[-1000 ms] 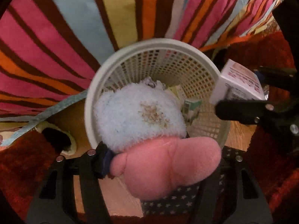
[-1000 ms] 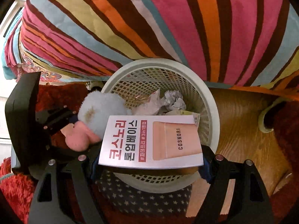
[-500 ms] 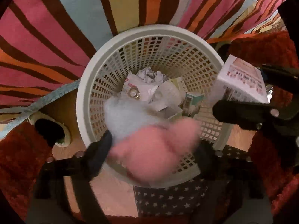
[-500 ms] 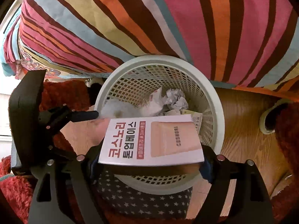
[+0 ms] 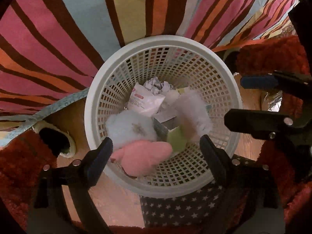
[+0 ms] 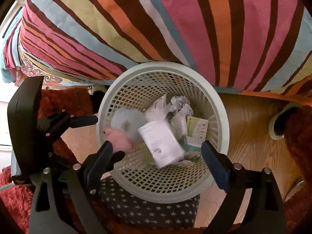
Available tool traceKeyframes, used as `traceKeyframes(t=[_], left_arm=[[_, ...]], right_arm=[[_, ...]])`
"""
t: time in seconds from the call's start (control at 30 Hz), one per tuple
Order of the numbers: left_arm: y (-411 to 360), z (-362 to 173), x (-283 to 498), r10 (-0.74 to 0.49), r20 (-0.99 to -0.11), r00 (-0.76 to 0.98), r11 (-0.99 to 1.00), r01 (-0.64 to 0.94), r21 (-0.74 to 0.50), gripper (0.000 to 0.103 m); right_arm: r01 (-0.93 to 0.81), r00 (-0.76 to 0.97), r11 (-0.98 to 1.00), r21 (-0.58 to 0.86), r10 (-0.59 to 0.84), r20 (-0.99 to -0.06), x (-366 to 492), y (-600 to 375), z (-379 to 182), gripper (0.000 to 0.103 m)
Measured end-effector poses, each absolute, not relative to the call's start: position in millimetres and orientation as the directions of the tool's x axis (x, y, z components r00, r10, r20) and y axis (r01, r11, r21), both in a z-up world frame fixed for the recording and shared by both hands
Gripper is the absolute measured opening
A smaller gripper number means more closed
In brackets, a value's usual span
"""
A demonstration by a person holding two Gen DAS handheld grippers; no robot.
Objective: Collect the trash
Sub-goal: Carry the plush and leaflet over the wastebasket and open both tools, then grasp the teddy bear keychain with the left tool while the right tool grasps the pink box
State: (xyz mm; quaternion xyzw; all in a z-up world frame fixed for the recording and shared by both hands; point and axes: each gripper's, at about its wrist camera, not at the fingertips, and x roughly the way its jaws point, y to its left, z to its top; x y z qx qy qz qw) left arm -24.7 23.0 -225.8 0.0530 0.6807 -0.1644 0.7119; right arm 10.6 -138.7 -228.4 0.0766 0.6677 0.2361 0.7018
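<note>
A white lattice waste basket (image 5: 109, 89) (image 6: 218, 105) stands on the floor below both grippers. Inside lie the pink and pale-blue fluffy item (image 5: 136, 136) (image 6: 124, 124), crumpled paper (image 5: 156, 86) (image 6: 180, 105) and small packets. The white box (image 6: 161, 144) is falling into the basket, blurred in the left wrist view (image 5: 193, 115). My left gripper (image 5: 156, 152) is open and empty over the basket's near rim; it shows at the left of the right wrist view (image 6: 101, 136). My right gripper (image 6: 158, 156) is open and empty over the basket; it also shows in the left wrist view (image 5: 237, 101).
A striped bedcover (image 5: 78, 29) (image 6: 156, 19) hangs behind the basket. A red shaggy rug (image 5: 17, 165) (image 6: 17, 200) and wooden floor (image 6: 249, 128) surround it. A star-patterned grey fabric (image 5: 175, 210) (image 6: 146, 212) lies at the basket's near side. A slipper (image 5: 56, 142) (image 6: 280, 124) lies beside it.
Both grippers opened. The fluffy item dropped from the left gripper into the basket, and the box left the right gripper and is falling in.
</note>
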Motion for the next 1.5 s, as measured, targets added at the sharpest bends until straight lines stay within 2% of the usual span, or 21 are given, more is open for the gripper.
traceKeyframes(t=[0.37, 0.47, 0.67, 0.73, 0.77, 0.9, 1.0, 1.13, 1.3, 1.43, 1.5], left_arm=[[26, -224, -22, -0.15, -0.988, 0.038, 0.944, 0.301, -0.132, 0.088], [29, -212, -23, -0.144, -0.984, 0.102, 0.948, 0.298, -0.108, 0.088], [49, -137, -33, -0.102, -0.915, 0.39, 0.965, 0.263, 0.004, 0.088], [51, -117, -36, -0.103, -0.894, 0.436, 0.967, 0.253, 0.012, 0.088], [58, -85, -37, -0.124, -0.865, 0.487, 0.971, 0.24, -0.004, 0.088], [74, -21, -26, -0.16, -0.783, 0.601, 0.971, 0.24, -0.014, 0.088], [76, 16, 1, -0.154, -0.737, 0.658, 0.968, 0.249, 0.019, 0.088], [70, 40, 74, -0.218, -0.712, 0.667, 0.963, 0.266, -0.045, 0.088], [39, 43, 184, -0.251, -0.689, 0.679, 0.966, 0.225, -0.13, 0.088], [21, 49, 272, -0.257, -0.673, 0.694, 0.966, 0.173, -0.191, 0.088], [4, 54, 328, -0.244, -0.652, 0.718, 0.968, 0.142, -0.205, 0.088]], right_arm=[[-0.202, 0.04, 0.905, 0.375, 0.39, -0.92, 10, -146, -223, 0.088], [-0.23, 0.095, 0.922, 0.312, 0.34, -0.936, 6, -144, -210, 0.088], [-0.397, 0.352, 0.909, 0.124, 0.276, -0.894, -18, -137, -146, 0.088], [-0.428, 0.423, 0.899, 0.088, 0.286, -0.86, -23, -141, -124, 0.088], [-0.436, 0.47, 0.897, 0.073, 0.296, -0.832, -24, -146, -108, 0.088], [-0.401, 0.626, 0.915, 0.044, 0.309, -0.716, -10, -174, -50, 0.088], [-0.362, 0.717, 0.932, 0.006, 0.283, -0.637, 12, -202, -16, 0.088], [-0.309, 0.776, 0.951, 0.003, 0.254, -0.578, 71, -239, 10, 0.088], [-0.256, 0.79, 0.965, -0.051, 0.178, -0.587, 159, -259, 14, 0.088], [-0.255, 0.766, 0.967, -0.002, 0.201, -0.61, 221, -268, 20, 0.088], [-0.287, 0.776, 0.957, -0.038, 0.209, -0.595, 260, -262, 27, 0.088]])
